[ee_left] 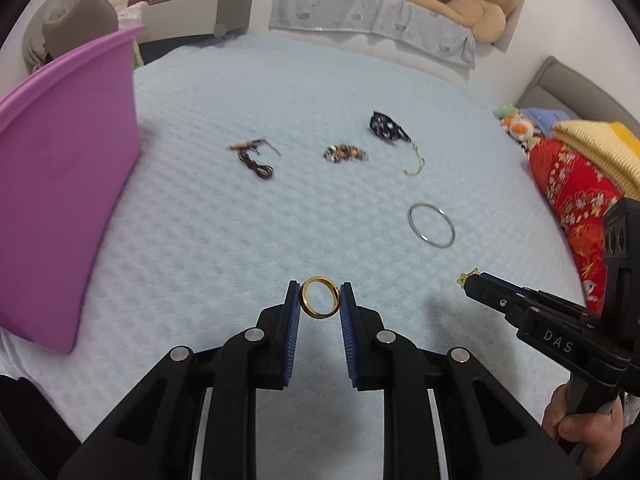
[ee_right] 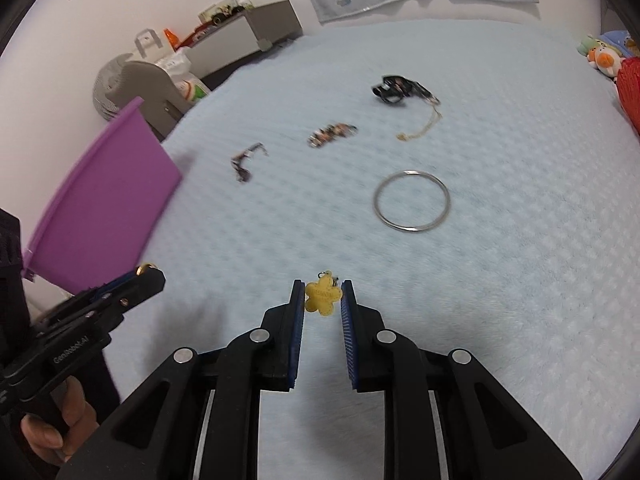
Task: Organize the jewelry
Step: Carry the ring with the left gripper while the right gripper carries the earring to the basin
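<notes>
My left gripper is shut on a gold ring and holds it above the light blue bedspread. It also shows in the right wrist view at lower left, beside the purple bin. My right gripper is shut on a yellow flower charm; it shows in the left wrist view at right. On the bed lie a silver bangle, a gold chain by a black patterned pouch, a beaded bracelet and a dark cord necklace.
The purple bin stands at the left edge of the bed. Red and yellow folded cloths and small plush toys lie at the right. A teddy bear sits behind the bed, a grey cabinet at back left.
</notes>
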Available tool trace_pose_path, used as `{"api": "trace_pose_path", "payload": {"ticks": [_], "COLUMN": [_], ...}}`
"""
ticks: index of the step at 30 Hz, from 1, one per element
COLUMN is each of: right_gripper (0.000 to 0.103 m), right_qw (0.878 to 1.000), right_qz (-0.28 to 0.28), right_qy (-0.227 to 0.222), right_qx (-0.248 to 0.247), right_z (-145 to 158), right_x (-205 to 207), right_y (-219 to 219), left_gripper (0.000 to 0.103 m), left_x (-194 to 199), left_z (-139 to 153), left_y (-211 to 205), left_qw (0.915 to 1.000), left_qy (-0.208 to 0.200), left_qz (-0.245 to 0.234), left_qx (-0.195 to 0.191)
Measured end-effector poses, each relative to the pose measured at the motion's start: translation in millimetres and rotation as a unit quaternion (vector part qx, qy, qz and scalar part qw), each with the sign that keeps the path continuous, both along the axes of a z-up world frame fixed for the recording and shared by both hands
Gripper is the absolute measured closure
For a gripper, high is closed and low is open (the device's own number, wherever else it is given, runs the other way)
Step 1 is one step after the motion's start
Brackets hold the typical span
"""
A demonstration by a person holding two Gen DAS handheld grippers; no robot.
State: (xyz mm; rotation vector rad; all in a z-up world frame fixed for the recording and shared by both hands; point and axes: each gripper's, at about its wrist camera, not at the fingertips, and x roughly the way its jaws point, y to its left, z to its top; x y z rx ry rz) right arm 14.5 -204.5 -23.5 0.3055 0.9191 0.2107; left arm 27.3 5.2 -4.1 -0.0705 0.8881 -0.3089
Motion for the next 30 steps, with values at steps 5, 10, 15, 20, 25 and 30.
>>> {"api": "trace_pose_path", "payload": {"ticks": [5, 10, 15, 20, 25, 30], "right_gripper": [0.085, 0.085, 0.085, 0.085, 0.085, 0.085], "right_qw": [1.0, 0.997, 0.992, 0.982, 0.971, 0.961], "right_qz": [0.018, 0.052, 0.092, 0.143, 0.194, 0.241], "right_qy": [-0.018, -0.045, -0.077, -0.111, -0.127, -0.122], "right_qx": [0.012, 0.02, 0.032, 0.045, 0.054, 0.05], "right_z": [25, 59, 93, 131, 154, 157], "right_x": [0, 11, 32, 61, 87, 108], "right_y": [18, 53, 92, 145, 203, 255], "left_gripper": [0.083, 0.083, 0.083, 0.083, 0.083, 0.083], "left_x": [-7, -6, -1, 11, 23, 34], "left_z": [15, 36, 71, 108, 124, 121], "left_y": [25, 55, 85, 124, 174, 234], "left_qw": [0.9998, 0.9988, 0.9964, 0.9929, 0.9883, 0.9799], "left_qy": [-0.001, -0.008, -0.033, -0.052, -0.051, -0.033], "left_qz": [0.018, 0.048, 0.078, 0.107, 0.144, 0.197], "left_qx": [-0.008, -0.004, -0.006, -0.011, -0.006, 0.007]}}
